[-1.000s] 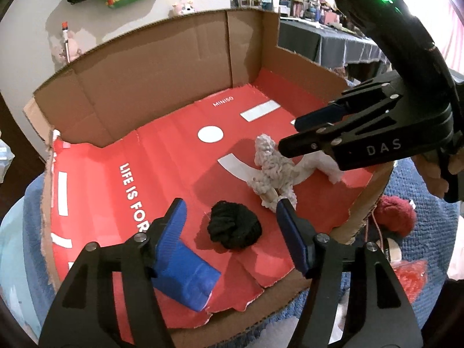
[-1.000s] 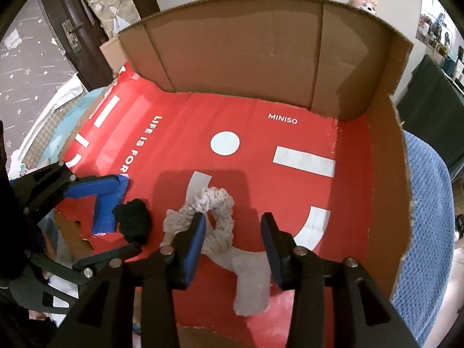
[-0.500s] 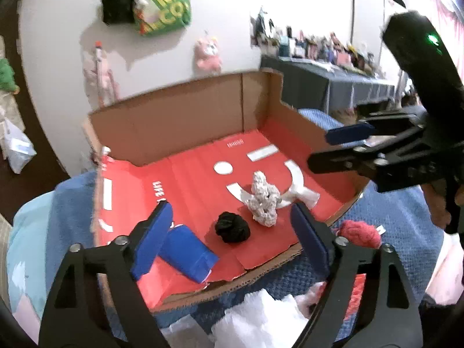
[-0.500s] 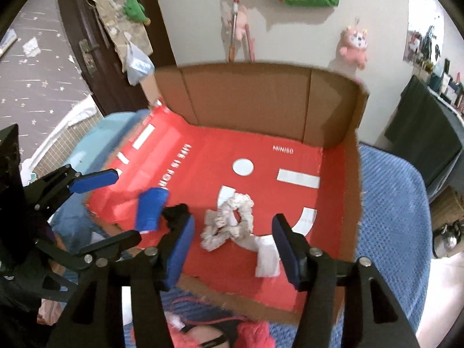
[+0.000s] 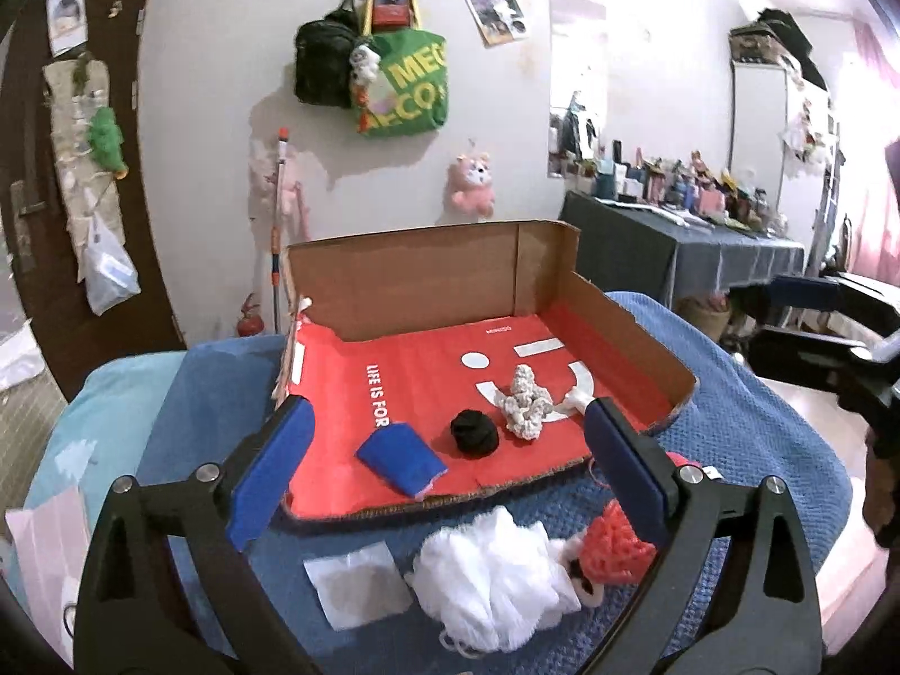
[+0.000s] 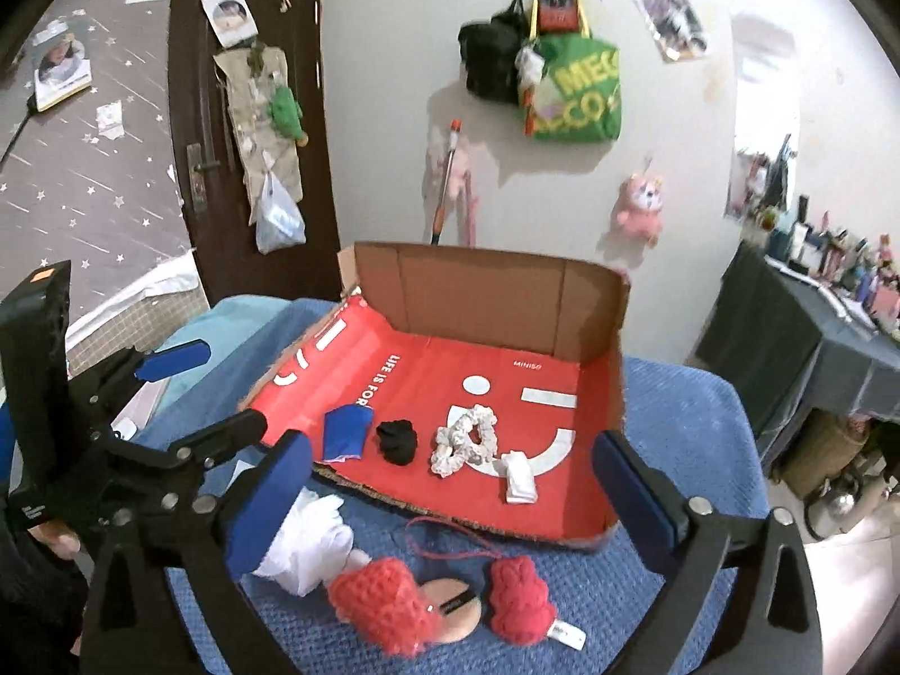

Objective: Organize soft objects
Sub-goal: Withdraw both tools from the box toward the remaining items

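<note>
A red-lined cardboard box (image 5: 427,377) (image 6: 427,371) lies open on a blue blanket. In it lie a blue folded cloth (image 5: 402,458) (image 6: 346,430), a black scrunchie (image 5: 474,433) (image 6: 396,440), a cream scrunchie (image 5: 526,410) (image 6: 467,439) and a white rolled cloth (image 6: 518,478) (image 5: 576,398). In front of the box lie a white mesh pouf (image 5: 495,574) (image 6: 306,540), red knitted pieces (image 6: 388,604) (image 5: 616,551), another red piece (image 6: 520,599) and a round powder puff (image 6: 450,610). My left gripper (image 5: 444,478) and right gripper (image 6: 450,500) are both open and empty, held back from the box.
A white square pad (image 5: 360,574) lies on the blanket (image 5: 748,439) left of the pouf. A dark-clothed table with clutter (image 5: 692,236) stands at the right. A wall with hanging bags (image 5: 394,73) is behind the box, a dark door (image 6: 247,129) to the left.
Both grippers have pulled back and up from the box and opened wider. The objects in front of the box have come into view. The things in the box have not moved.
</note>
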Tool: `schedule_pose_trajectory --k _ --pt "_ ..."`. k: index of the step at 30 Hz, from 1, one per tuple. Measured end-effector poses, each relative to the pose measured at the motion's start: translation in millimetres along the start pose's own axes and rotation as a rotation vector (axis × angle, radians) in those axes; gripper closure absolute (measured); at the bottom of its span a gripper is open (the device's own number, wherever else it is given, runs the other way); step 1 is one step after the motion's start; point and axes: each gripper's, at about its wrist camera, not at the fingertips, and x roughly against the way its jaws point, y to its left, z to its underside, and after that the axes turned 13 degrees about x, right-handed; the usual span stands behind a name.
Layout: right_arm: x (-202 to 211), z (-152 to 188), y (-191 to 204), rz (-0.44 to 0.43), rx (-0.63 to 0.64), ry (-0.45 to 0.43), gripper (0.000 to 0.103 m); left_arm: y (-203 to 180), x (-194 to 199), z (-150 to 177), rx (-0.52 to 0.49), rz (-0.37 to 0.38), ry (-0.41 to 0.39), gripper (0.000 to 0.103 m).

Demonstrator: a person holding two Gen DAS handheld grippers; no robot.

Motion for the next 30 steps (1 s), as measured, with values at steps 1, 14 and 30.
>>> schedule_pose_trajectory --k 1,14,30 --pt "8.2 5.5 5.2 0.017 -0.003 -0.021 0.000 0.6 4.0 3.5 0.012 0.000 -0.007 0.005" --pt "32.2 93.4 34.8 0.106 -0.108 -0.086 0.000 5.9 36.3 79.4 0.102 -0.040 -0.074 0.000" --pt "9.6 174.2 41.0 0.188 -0.203 -0.036 0.000 19.4 17.7 146.4 0.089 -0.144 0.004 0.000"
